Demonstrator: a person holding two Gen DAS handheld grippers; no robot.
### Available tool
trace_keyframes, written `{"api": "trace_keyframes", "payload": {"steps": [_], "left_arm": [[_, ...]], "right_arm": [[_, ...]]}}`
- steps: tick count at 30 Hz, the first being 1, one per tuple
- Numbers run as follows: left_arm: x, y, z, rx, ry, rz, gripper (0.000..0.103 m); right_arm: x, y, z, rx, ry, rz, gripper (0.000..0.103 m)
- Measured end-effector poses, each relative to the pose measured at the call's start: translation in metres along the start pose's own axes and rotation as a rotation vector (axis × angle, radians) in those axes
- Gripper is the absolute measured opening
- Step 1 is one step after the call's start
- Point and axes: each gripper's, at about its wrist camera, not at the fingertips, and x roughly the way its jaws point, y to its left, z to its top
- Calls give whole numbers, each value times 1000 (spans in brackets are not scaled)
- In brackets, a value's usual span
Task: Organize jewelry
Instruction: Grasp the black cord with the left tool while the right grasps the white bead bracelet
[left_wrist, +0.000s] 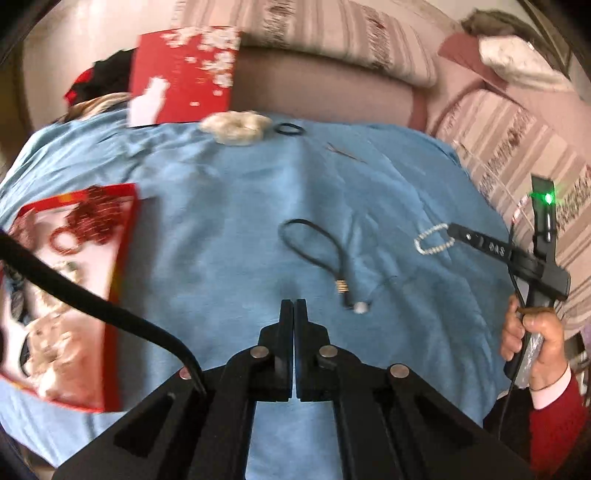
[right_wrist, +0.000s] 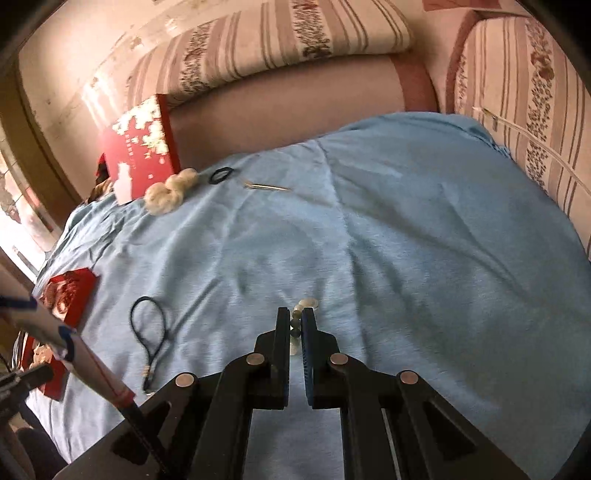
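My left gripper (left_wrist: 294, 306) is shut and empty above the blue cloth (left_wrist: 221, 192). My right gripper (right_wrist: 295, 319) is shut on a silvery bead bracelet (right_wrist: 296, 314); the left wrist view shows the bracelet (left_wrist: 434, 240) hanging from the right gripper's tip (left_wrist: 453, 228). A black cord bracelet (left_wrist: 314, 247) with a gold clasp lies on the cloth ahead of my left gripper; it also shows in the right wrist view (right_wrist: 149, 332). An open red jewelry box (left_wrist: 66, 280) with red and pale pieces sits at the left; it also shows in the right wrist view (right_wrist: 70, 291).
At the cloth's far edge lie a cream fluffy scrunchie (left_wrist: 236, 127), a black hair tie (left_wrist: 290, 129) and a thin metal pin (left_wrist: 345, 153). A red box lid (left_wrist: 184, 74) leans against the sofa. Striped cushions (right_wrist: 280, 40) surround the cloth.
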Motion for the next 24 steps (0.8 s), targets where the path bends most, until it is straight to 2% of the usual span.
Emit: {"api": "trace_keyframes", "payload": {"steps": [4, 6, 8, 10, 16, 18, 19, 20, 24], "left_arm": [[9, 5, 6, -30, 45, -42, 1], [22, -6, 10, -23, 51, -72, 8], [37, -22, 11, -18, 59, -90, 40], [57, -40, 15, 4, 57, -98, 48], [118, -68, 16, 89, 147, -43, 47], [130, -69, 11, 102, 168, -13, 31], [131, -71, 10, 117, 152, 23, 15], [130, -72, 9, 133, 140, 46, 6], [111, -60, 12, 89, 106, 30, 6]], "right_arm": [[2, 16, -3, 9, 9, 6, 6], [0, 21, -4, 21, 5, 7, 6], [-1, 22, -5, 27, 3, 6, 6], [-1, 22, -6, 30, 2, 1, 6], [4, 9, -7, 44, 15, -7, 6], [6, 3, -5, 57, 15, -4, 6], [7, 1, -4, 63, 15, -1, 7], [7, -1, -3, 68, 15, 2, 7], [9, 1, -1, 66, 11, 13, 6]]}}
